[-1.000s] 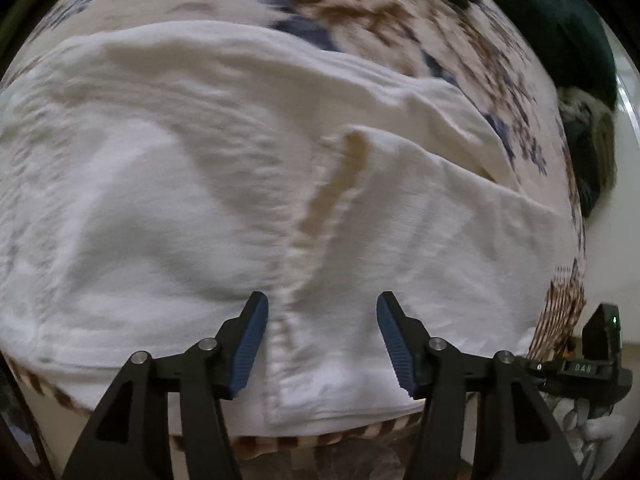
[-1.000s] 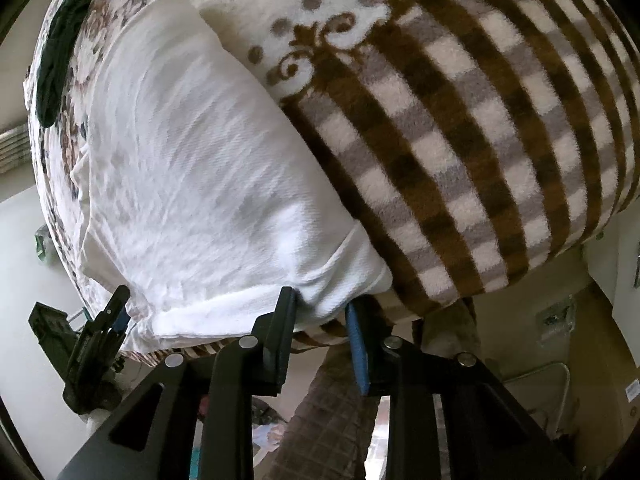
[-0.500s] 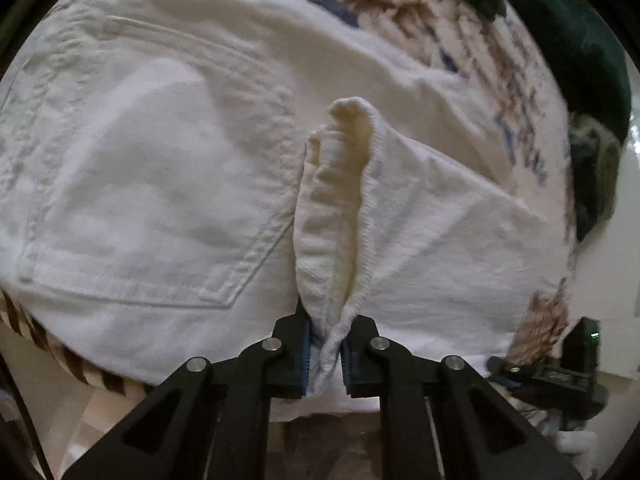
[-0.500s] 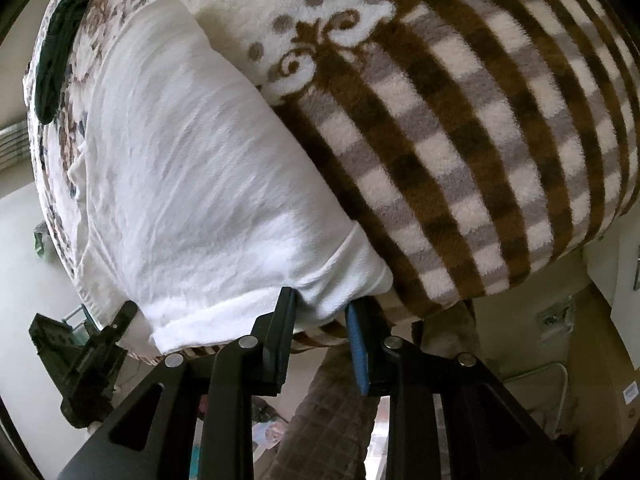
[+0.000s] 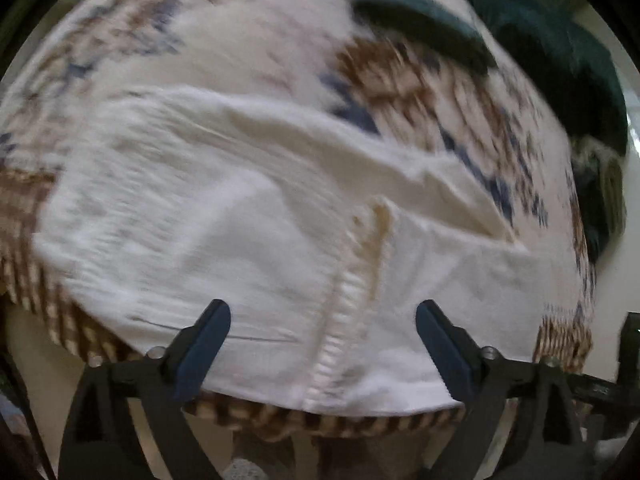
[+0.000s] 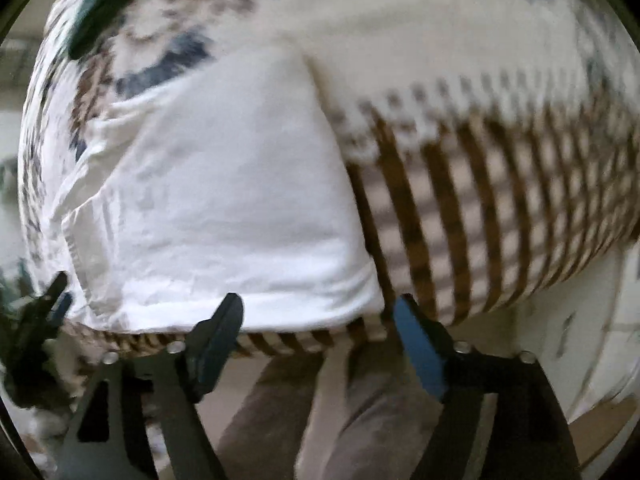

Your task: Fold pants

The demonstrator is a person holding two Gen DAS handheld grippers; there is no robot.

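White pants (image 5: 248,232) lie folded flat on a patterned blanket, with a seam running down toward the near edge. My left gripper (image 5: 322,340) is open, its fingers on either side of the seam just above the cloth's near edge. In the right wrist view the pants (image 6: 224,208) fill the left half. My right gripper (image 6: 318,340) is open and empty at the pants' near right corner, holding nothing. Both views are motion-blurred.
The blanket (image 6: 480,184) has brown and white stripes at the near edge and a floral print further back. A dark green cloth (image 5: 420,20) lies at the far right. The other gripper (image 6: 36,320) shows at the left edge. Floor lies below the bed edge.
My left gripper was shut on a raised fold of the pants and has let it go; the cloth lies flat again. My right gripper has opened and released the corner.
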